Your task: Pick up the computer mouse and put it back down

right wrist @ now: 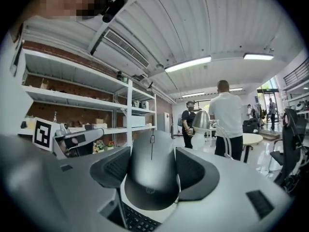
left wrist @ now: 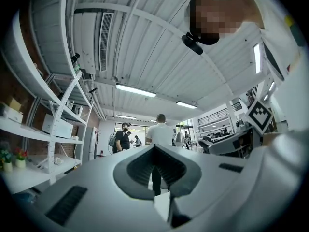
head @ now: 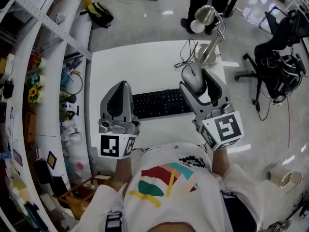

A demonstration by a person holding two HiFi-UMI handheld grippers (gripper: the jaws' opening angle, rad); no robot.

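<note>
A grey computer mouse (head: 191,76) is held lifted above the right end of the white desk (head: 140,62), and my right gripper (head: 198,82) is shut on it. In the right gripper view the mouse (right wrist: 149,173) fills the space between the two dark pads, its wheel end pointing away from the camera. My left gripper (head: 119,94) hovers over the desk's front left, just left of the black keyboard (head: 160,103). Its jaws are shut with nothing between them, and the left gripper (left wrist: 155,170) looks out towards the room and the ceiling.
A metal desk lamp (head: 208,35) with a looped cable stands at the desk's back right, close behind the mouse. Cluttered white shelves (head: 48,81) run along the left. A black office chair (head: 275,62) stands on the right. People stand beyond the desk (right wrist: 227,117).
</note>
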